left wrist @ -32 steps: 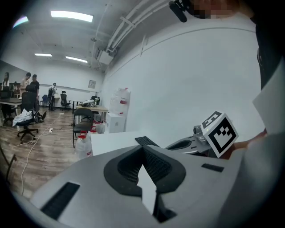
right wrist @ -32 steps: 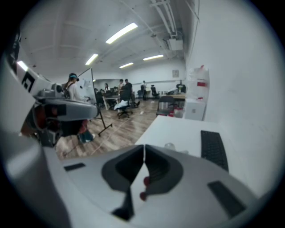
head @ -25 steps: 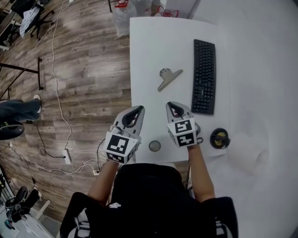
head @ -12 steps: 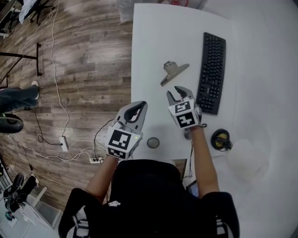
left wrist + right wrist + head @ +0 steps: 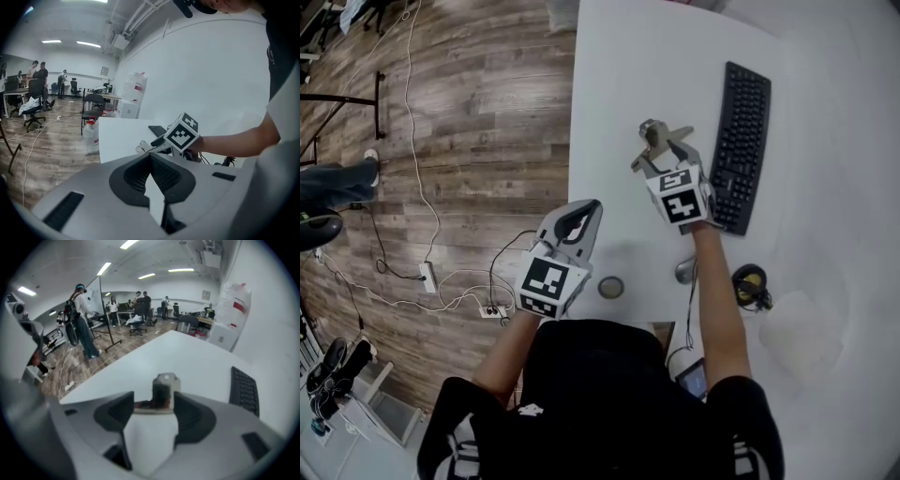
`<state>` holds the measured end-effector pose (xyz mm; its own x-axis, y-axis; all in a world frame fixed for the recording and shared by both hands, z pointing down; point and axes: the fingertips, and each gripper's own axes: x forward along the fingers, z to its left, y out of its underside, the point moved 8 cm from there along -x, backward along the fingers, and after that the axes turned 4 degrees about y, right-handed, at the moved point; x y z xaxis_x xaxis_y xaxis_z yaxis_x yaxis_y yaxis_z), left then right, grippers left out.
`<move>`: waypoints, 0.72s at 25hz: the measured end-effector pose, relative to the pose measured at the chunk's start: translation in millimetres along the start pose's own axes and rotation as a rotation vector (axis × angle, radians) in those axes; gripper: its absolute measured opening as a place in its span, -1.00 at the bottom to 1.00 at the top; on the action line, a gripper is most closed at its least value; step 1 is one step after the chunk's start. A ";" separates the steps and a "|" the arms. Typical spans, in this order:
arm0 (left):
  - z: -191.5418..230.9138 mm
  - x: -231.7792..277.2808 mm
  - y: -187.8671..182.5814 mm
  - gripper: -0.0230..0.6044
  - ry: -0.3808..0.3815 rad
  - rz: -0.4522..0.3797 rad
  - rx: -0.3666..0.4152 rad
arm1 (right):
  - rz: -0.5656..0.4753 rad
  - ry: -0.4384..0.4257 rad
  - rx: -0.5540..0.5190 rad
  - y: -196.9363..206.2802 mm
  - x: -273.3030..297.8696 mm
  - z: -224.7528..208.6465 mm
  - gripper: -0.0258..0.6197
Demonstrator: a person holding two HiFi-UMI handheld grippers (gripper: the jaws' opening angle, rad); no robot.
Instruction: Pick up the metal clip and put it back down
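The far and left parts of the white surface (image 5: 609, 84) lie bare and give wide free passage. On the right, a black keyboard (image 5: 742, 141) runs near to far and closes that side. Just left of it, the right hand-held gripper (image 5: 666, 156), whose jaws have just been opening, stands with the metal clip (image 5: 653, 131) between them, leaving only a narrow lane beside the keyboard. At the near edge, a small round object (image 5: 610, 287) lies near the left hand-held gripper (image 5: 589, 208), whose jaws are together. Between the two grippers the surface is bare.
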<state>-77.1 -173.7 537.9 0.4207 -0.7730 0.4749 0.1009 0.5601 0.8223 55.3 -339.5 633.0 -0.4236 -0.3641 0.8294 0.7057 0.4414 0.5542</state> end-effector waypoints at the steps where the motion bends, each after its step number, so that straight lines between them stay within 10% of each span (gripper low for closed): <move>1: 1.0 0.1 1.0 -0.85 -0.001 0.003 -0.001 | 0.000 0.002 -0.005 -2.2 3.1 -2.1 -0.12; 18: 19.1 3.2 5.8 -0.85 -0.040 0.014 -0.043 | 0.052 0.051 -0.088 -24.3 42.4 -25.2 -0.03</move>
<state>-92.4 -178.6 550.2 0.3864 -0.7756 0.4992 0.1343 0.5828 0.8015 34.5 -386.3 652.9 -0.3575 -0.3849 0.8509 0.7737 0.3881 0.5007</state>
